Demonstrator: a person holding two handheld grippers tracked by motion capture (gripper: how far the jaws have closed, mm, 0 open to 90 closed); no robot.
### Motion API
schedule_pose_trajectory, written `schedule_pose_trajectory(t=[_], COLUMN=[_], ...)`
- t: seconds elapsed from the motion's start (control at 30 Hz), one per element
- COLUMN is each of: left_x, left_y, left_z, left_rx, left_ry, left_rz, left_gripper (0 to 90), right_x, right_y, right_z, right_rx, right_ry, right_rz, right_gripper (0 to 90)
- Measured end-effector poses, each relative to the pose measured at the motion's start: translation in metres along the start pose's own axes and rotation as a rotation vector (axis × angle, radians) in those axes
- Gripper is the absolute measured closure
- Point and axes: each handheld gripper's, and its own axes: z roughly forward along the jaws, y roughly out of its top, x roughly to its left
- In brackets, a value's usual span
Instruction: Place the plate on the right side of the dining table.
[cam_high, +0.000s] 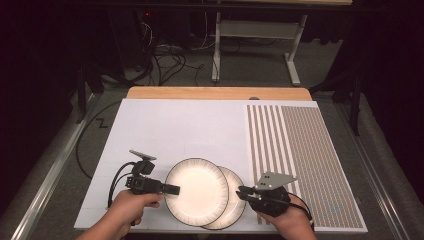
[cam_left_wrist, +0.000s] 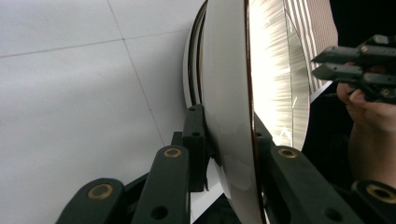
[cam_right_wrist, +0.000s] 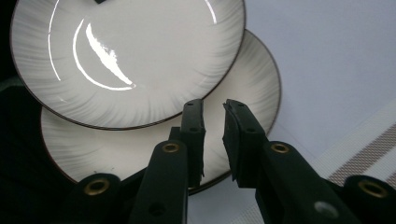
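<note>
**Plates overlapped at the near edge, upper one pinched by the left gripper**

Two round white plates with thin dark rims and faint radial streaks sit on the white mat (cam_high: 165, 125) near the person's edge of the table (cam_high: 215, 93). The upper plate (cam_high: 196, 191) lies toward the left and overlaps the lower plate (cam_high: 236, 200), which peeks out on the right side as a crescent. In the right gripper view the upper plate carries bright curved glare and covers much of the lower one. A striped placemat (cam_high: 305, 160) lies to the right, just beside the plates.

The left hand (cam_high: 131, 207) comes in from the bottom and points the left gripper (cam_high: 172, 189) rightward; its jaws are pinching the upper plate's left rim, one jaw under and one over, as the left gripper view shows edge-on. The right hand (cam_high: 286, 220) holds the right gripper (cam_high: 243, 192) pointing left at the lower plate's right rim. Its jaws stand slightly apart, above that rim, gripping nothing.
</note>
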Motion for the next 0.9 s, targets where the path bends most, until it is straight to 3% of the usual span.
schedule_pose_trajectory(t=[0.23,0.63,0.9], left_x=[-0.002,-0.01,-0.009], left_y=[0.0,0.005,0.007], left_z=[-0.002,-0.003,-0.004], left_rx=[-0.034,-0.097,-0.158], left_ry=[-0.008,0.004,0.015], left_rz=[0.013,0.102,0.171], left_gripper=[78.0,80.0,80.3], right_x=[-0.019,-0.048,-0.059], right_y=[-0.005,-0.018,-0.024], right_z=[-0.014,-0.035,-0.044], right_rx=[-0.028,-0.083,-0.115], right_ry=[-0.051,-0.156,-0.205], right_rz=[0.051,0.121,0.135], right_gripper=[69.6,57.2,50.3])
